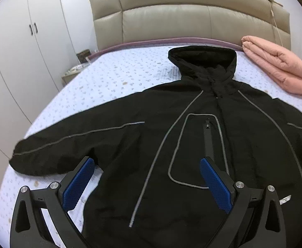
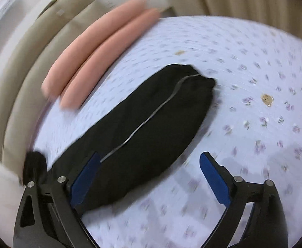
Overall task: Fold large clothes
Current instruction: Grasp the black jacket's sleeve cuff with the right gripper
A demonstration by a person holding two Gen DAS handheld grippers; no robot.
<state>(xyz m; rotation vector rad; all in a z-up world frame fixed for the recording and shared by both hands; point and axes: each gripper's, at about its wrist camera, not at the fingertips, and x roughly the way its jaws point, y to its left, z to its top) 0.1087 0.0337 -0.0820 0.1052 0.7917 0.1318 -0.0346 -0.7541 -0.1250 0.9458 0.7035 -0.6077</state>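
Observation:
A black hooded jacket with grey piping lies spread face up on the flowered bed sheet, its hood toward the headboard. One sleeve stretches out to the left. My left gripper hovers open over the jacket's lower front, blue pads wide apart, nothing pinched. In the blurred right wrist view, the other sleeve lies flat on the sheet with its cuff at the far end. My right gripper stands open above the sleeve's near part, and its left finger is over the cloth.
A folded pink quilt lies by the beige padded headboard. White wardrobe doors and a small nightstand stand left of the bed. Bare sheet spreads right of the sleeve.

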